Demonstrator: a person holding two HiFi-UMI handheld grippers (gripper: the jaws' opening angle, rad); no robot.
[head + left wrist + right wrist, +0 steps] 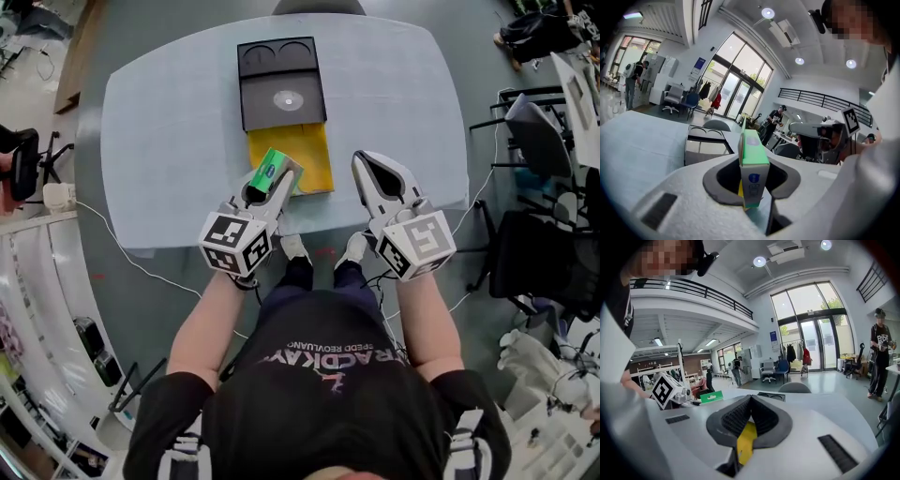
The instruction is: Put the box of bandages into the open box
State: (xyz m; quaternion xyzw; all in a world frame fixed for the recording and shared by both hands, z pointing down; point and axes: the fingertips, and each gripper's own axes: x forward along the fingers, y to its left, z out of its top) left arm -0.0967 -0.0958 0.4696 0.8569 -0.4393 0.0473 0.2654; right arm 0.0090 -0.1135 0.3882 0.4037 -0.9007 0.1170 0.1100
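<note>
At about 7 o'clock on the tabletop [169,141] we hold the left gripper [277,180], its jaws partly closed and pressing on the box of bandages [270,170]. The left gripper view shows this small green-and-white carton pinched by its two broad faces. The narrow end faces the camera, and most of the carton's length sticks out beyond the jaws. The carton is lifted clear of the tabletop and hangs over the near left corner of a flat yellow piece [309,164]; we cannot tell what that piece is.

We judge the carton to be light and fairly stiff. Its thin card walls would dent under a hard squeeze, and its glossy faces could slip. The best hold is across the broad faces, near the middle and with moderate pressure. The present grip looks closer to one end, so the carton could swing if we move quickly.

At 12 o'clock from the carton lies the open box [262,103], black and shallow, touching the far edge of the yellow piece. The carton is not yet inside it and must travel forward over the yellow piece.

At about 5 o'clock on the tabletop, to the right of the yellow piece, is the right gripper [366,164]. Its jaws are closed together with nothing between them, and only a strip of yellow shows through the gap below.
</note>
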